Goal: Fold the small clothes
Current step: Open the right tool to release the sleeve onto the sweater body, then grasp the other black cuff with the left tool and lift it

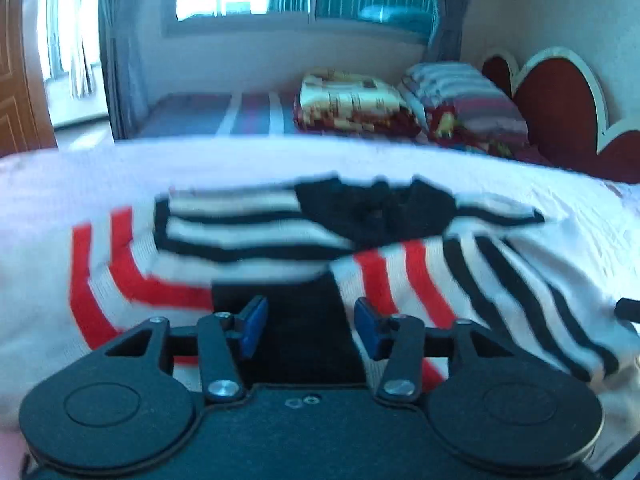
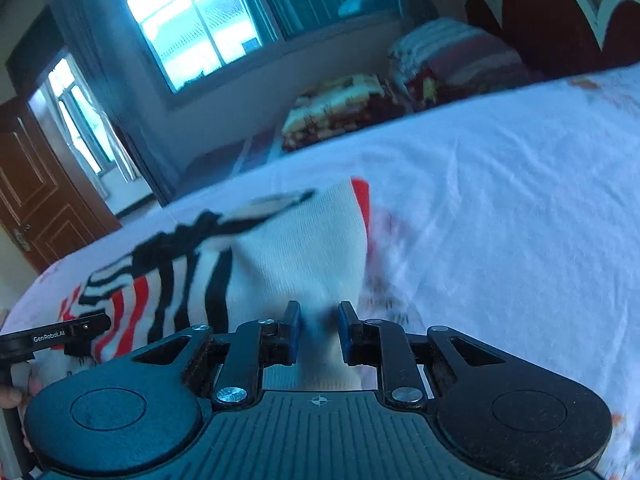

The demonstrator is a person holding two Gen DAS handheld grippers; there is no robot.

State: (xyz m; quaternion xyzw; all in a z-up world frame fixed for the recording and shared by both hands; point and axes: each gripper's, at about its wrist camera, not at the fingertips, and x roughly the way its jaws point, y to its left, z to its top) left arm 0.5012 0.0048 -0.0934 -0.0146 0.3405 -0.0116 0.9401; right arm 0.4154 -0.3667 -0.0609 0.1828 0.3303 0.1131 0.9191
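A white knit sweater (image 1: 280,240) with red and black stripes lies rumpled on the white bedsheet (image 1: 480,184), one striped part folded over another. My left gripper (image 1: 310,328) stands open low over it, with a black patch of the knit showing between the blue pads (image 1: 254,328), which do not press on it. In the right wrist view, my right gripper (image 2: 320,332) is shut on a white edge of the sweater (image 2: 296,256), which rises from the sheet towards the pads. The left gripper (image 2: 52,336) shows at that view's left edge, held by a hand.
Beyond the bedsheet lie a folded patterned blanket (image 1: 352,100) and a striped pillow (image 1: 464,96) against a red heart-shaped headboard (image 1: 560,100). A window (image 2: 192,20) is behind, and a brown door (image 2: 40,200) stands at the left. The bedsheet (image 2: 500,200) stretches bare to the right.
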